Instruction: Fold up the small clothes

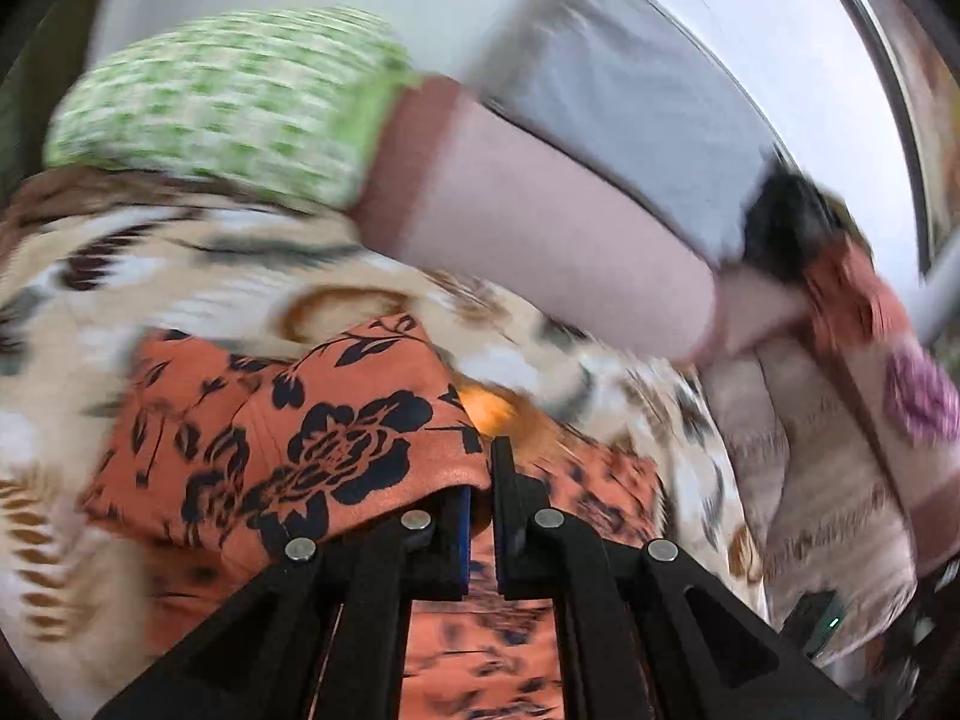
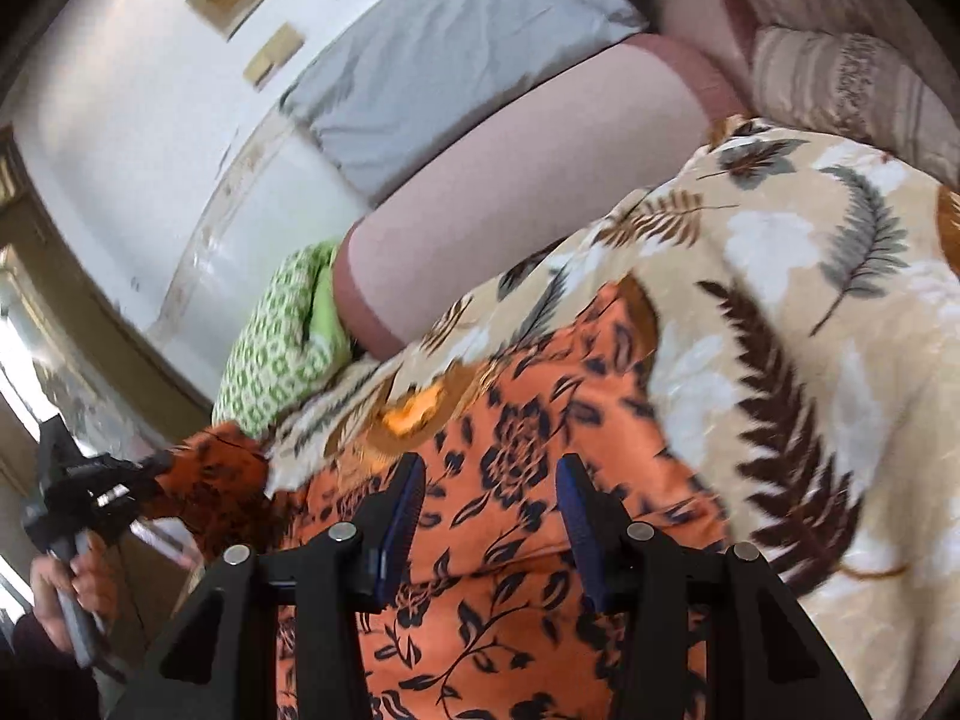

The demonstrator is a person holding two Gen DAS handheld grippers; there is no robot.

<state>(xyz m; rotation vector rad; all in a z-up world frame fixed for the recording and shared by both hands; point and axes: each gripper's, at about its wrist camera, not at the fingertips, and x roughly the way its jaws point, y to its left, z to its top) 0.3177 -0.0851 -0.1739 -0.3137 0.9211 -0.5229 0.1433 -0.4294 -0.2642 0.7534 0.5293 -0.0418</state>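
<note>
An orange garment with black flowers [image 1: 288, 438] lies on a leaf-print bedspread [image 1: 210, 276]. My left gripper [image 1: 483, 480] is shut on an edge of the orange garment and lifts a fold of it. In the right wrist view the garment [image 2: 528, 462] spreads below my right gripper [image 2: 489, 480], whose jaws stand open just above the cloth. The left gripper [image 2: 144, 474] shows at the left of that view, pinching a corner of the garment, with a hand on its handle.
A green-and-white patterned cloth [image 1: 228, 108] lies at the far side of the bed by a pink pillow with a brown band [image 2: 528, 180] and a grey pillow [image 2: 432, 72]. Striped cushions [image 2: 840, 84] lie beyond. A white wall [image 2: 120, 90] is behind.
</note>
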